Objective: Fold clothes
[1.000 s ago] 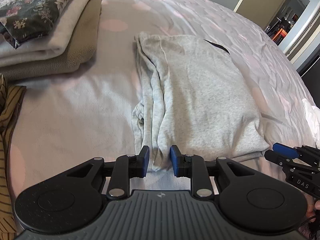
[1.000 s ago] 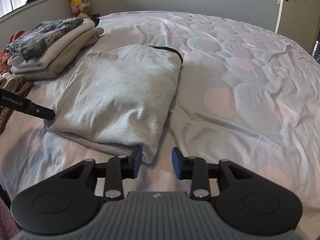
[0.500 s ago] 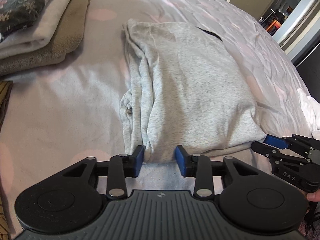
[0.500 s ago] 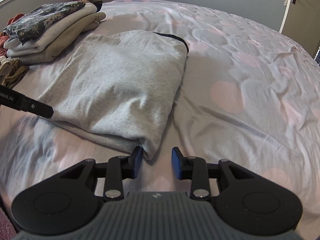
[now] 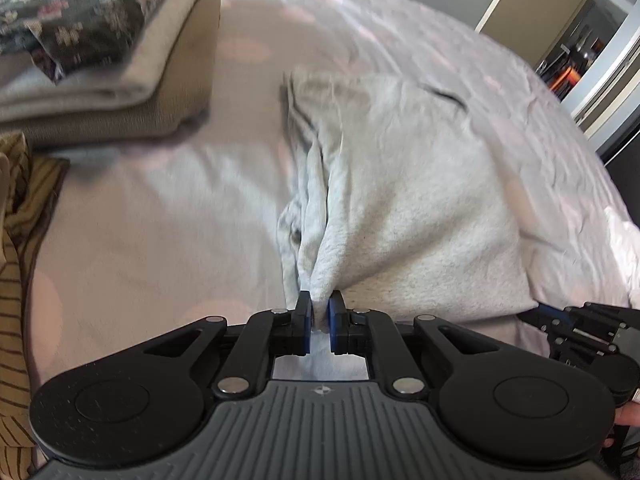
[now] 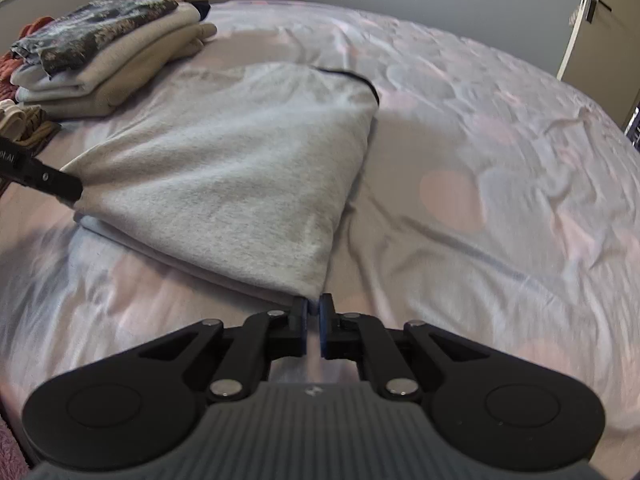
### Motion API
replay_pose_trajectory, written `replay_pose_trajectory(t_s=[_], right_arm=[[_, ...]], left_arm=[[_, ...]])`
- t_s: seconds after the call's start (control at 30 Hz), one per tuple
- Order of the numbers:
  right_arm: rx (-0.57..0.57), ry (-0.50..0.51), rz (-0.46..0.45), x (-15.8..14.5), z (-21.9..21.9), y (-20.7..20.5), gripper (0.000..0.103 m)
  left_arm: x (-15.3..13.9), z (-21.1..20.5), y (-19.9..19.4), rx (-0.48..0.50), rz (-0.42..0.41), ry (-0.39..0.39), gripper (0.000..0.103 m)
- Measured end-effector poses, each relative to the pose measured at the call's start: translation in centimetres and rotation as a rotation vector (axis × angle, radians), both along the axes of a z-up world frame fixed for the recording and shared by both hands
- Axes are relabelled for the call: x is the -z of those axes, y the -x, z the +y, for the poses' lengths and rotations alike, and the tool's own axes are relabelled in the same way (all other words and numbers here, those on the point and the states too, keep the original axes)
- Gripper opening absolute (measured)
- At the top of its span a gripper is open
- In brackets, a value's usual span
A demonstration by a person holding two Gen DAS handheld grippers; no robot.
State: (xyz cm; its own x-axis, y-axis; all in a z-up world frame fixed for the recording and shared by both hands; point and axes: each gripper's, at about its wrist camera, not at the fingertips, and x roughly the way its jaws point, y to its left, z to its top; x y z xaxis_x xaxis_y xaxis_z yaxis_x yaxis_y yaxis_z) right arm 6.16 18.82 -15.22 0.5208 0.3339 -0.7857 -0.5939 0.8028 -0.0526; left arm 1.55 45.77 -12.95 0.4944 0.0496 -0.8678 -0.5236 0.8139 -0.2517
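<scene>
A light grey sweatshirt (image 5: 408, 200) lies partly folded on the bed, its dark-edged collar at the far end. My left gripper (image 5: 319, 312) is shut on its near left corner, and the cloth rises in a pinched ridge from the pads. In the right wrist view the same grey sweatshirt (image 6: 240, 168) spreads ahead, and my right gripper (image 6: 314, 310) is shut on its near right corner. The left gripper's fingers (image 6: 52, 182) show at that view's left edge, touching the sweatshirt's other corner. The right gripper (image 5: 556, 322) appears at the lower right of the left wrist view.
A stack of folded clothes (image 5: 100, 68) topped by a dark floral piece sits at the far left of the bed (image 6: 500, 184); the same stack (image 6: 108, 60) shows in the right wrist view. A striped brown garment (image 5: 16, 248) lies at the left edge. A doorway (image 5: 576, 52) opens at the far right.
Both grippers went from open around the sweatshirt's near corners to shut on them. The near edge has lifted slightly, with cloth bunching at the left gripper.
</scene>
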Motion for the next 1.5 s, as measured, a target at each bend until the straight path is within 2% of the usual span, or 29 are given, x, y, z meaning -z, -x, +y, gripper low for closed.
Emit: replay_pose_trajectory(t_s=[0.07,0.23,0.4,0.43,0.5,0.57,0.6,0.63,0.7,0.73,0.8,0.87,1.0,1.07,1.13,1.2,1.27,1.33,1.4,1.5], right_arm=[[0.013,0.004,0.036,0.5,-0.2,-0.5,0.005],[0.039,0.005,0.075,0.8,-0.6,-1.0,0.004],[0.105,-0.024,0.104,0.5,-2.1,-1.3,0.002],[0.127,-0.037,0.1,0.2,-2.5,-1.3,0.006],[0.173,-0.076,0.082,-0.5,-3.4,-1.3,0.009],[0.213,-0.142,0.056,-1.5,-4.5,-1.1,0.023],[0.226,-0.176,0.038,-1.9,-4.9,-1.1,0.035],[0.235,-0.213,0.019,-2.2,-5.2,-1.0,0.043],[0.247,-0.263,-0.017,-2.7,-5.2,-1.0,0.052],[0.252,-0.282,-0.034,-2.9,-5.1,-1.0,0.061],[0.259,-0.317,-0.068,-3.2,-4.8,-1.0,0.069],[0.264,-0.339,-0.083,-2.8,-4.2,-1.2,0.068],[0.242,-0.349,-0.078,-1.3,-2.8,-1.9,0.067],[0.228,-0.345,-0.11,-0.8,-2.2,-1.9,0.062],[0.216,-0.302,-0.147,-0.6,-1.7,-1.9,0.045],[0.21,-0.283,-0.143,-0.1,-1.4,-2.3,0.036],[0.208,-0.276,-0.116,0.5,-1.2,-2.6,0.034],[0.202,-0.248,-0.099,1.1,-0.8,-2.8,0.033],[0.195,-0.219,-0.094,1.5,-0.4,-2.9,0.034],[0.199,-0.195,-0.105,1.6,-0.4,-2.7,0.034]], left_arm=[[0.9,0.1,-0.6,0.0,0.033,0.013,0.006],[1.6,0.7,-0.4,-0.023,0.044,0.052,0.01],[0.8,0.3,0.2,-0.042,0.077,0.006,0.026],[0.3,0.3,0.5,-0.056,0.08,-0.014,0.031],[-0.7,0.4,1.3,-0.095,0.07,-0.057,0.032],[-1.8,0.6,2.2,-0.136,0.024,-0.088,0.034],[-2.2,0.8,2.6,-0.152,-0.006,-0.097,0.036],[-2.6,1.0,2.8,-0.159,-0.051,-0.09,0.041],[-3.1,1.2,2.9,-0.154,-0.144,-0.071,0.043],[-3.2,1.3,2.8,-0.147,-0.189,-0.063,0.046],[-3.1,1.0,1.8,-0.15,-0.243,-0.078,0.051],[-2.9,0.6,0.8,-0.158,-0.279,-0.111,0.051],[-2.5,-0.9,-1.7,-0.151,-0.283,-0.246,0.048],[-2.4,-1.7,-3.0,-0.147,-0.285,-0.313,0.035],[-1.9,-2.3,-3.7,-0.125,-0.262,-0.344,0.03],[-1.3,-2.6,-4.0,-0.1,-0.225,-0.354,0.028],[-0.5,-2.0,-4.0,-0.126,-0.177,-0.345,0.028],[0.6,-0.7,-3.8,-0.166,-0.135,-0.267,0.028],[1.6,0.6,-3.4,-0.206,-0.128,-0.172,0.031],[1.4,1.2,-2.8,-0.238,-0.127,-0.148,0.038]])
